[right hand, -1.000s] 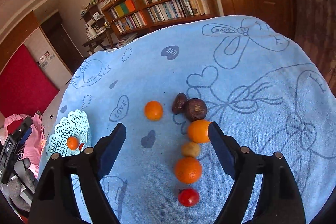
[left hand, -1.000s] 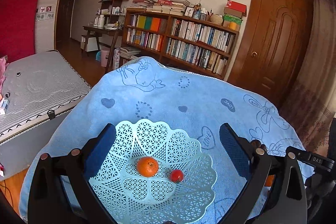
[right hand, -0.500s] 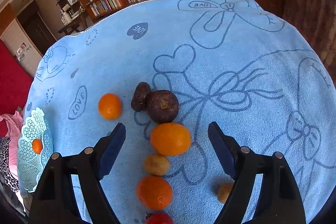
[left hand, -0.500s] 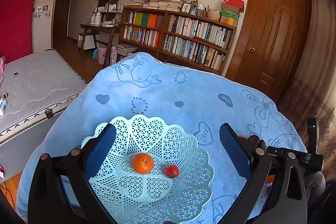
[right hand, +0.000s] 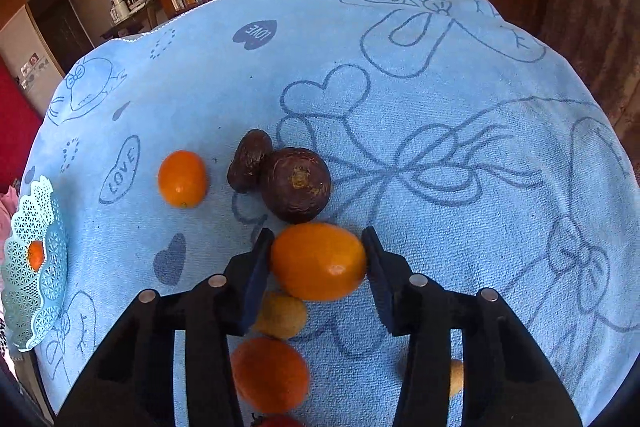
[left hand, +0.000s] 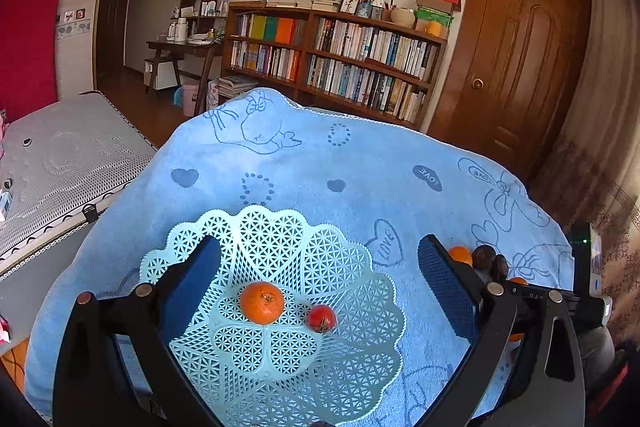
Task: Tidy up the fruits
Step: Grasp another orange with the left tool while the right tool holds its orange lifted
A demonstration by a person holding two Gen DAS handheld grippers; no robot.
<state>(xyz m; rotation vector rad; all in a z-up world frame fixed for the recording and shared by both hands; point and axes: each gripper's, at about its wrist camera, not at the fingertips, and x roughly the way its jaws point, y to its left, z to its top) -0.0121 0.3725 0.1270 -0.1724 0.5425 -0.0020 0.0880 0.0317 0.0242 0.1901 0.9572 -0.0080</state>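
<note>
A full wooden bookshelf [left hand: 336,55] stands beside a brown door [left hand: 516,67], near a grey mattress [left hand: 60,163].

Dark fruit [right hand: 295,184] crowds ahead; cloth [right hand: 460,131] beyond lies open.

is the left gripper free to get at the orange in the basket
Probably yes. The left gripper is open and empty above the basket, and the orange lies uncovered between its fingers, apart from the small red fruit.
</note>
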